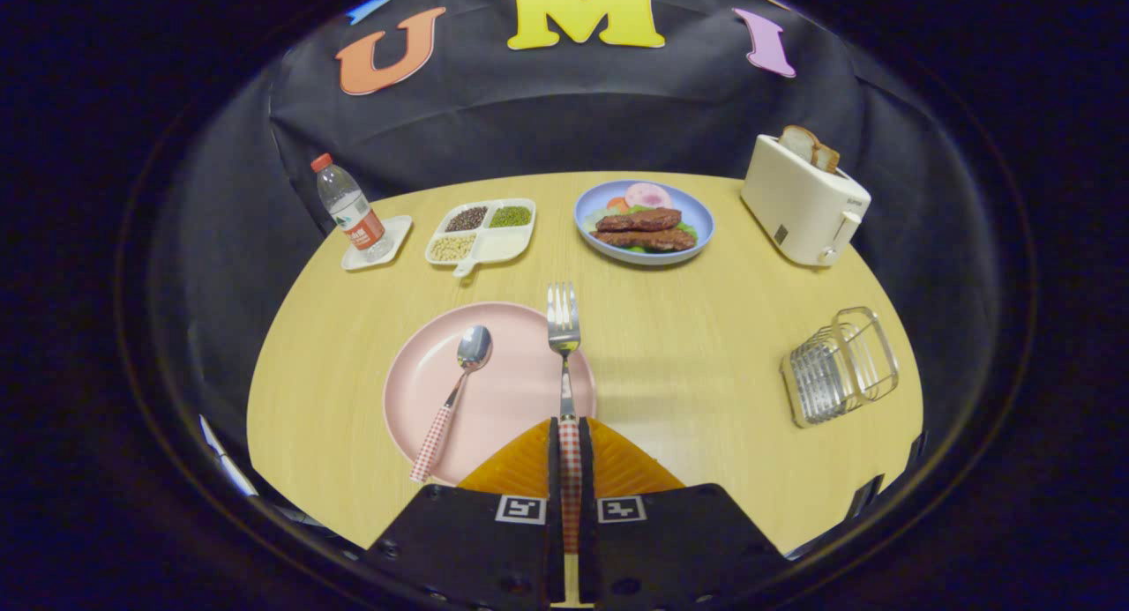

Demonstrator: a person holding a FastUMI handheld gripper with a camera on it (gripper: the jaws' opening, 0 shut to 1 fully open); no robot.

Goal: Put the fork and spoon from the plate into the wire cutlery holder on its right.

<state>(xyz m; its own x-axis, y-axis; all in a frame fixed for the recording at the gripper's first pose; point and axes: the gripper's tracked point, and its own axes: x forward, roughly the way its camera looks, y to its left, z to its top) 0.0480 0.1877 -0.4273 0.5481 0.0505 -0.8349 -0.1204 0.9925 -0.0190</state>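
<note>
The fork (564, 329) stands out first, low in the middle of the frame: its checked handle is clamped between the two fingers of the gripper (571, 439), which are drawn together on it, and its tines point away, over the far right rim of the pink plate (507, 391). Whether the fork is lifted or resting on the rim is hard to tell from here. The spoon (454, 391) lies on that plate to the left of the fork, bowl toward the back, its checked handle slanting down over the plate's near left edge.

At the right of the frame, well apart from the plate, the wire cutlery holder (840, 366) sits on the pale wooden desk (706, 346) near its edge. In the upper right a cream toaster (803, 207) holds slices of bread (810, 145). Upper centre, a blue plate (697, 214) carries meat and greens. To its left is a white divided tray (504, 245) with beans and grains, and farther left a water bottle (348, 207) stands on a small white coaster (392, 232).
</note>
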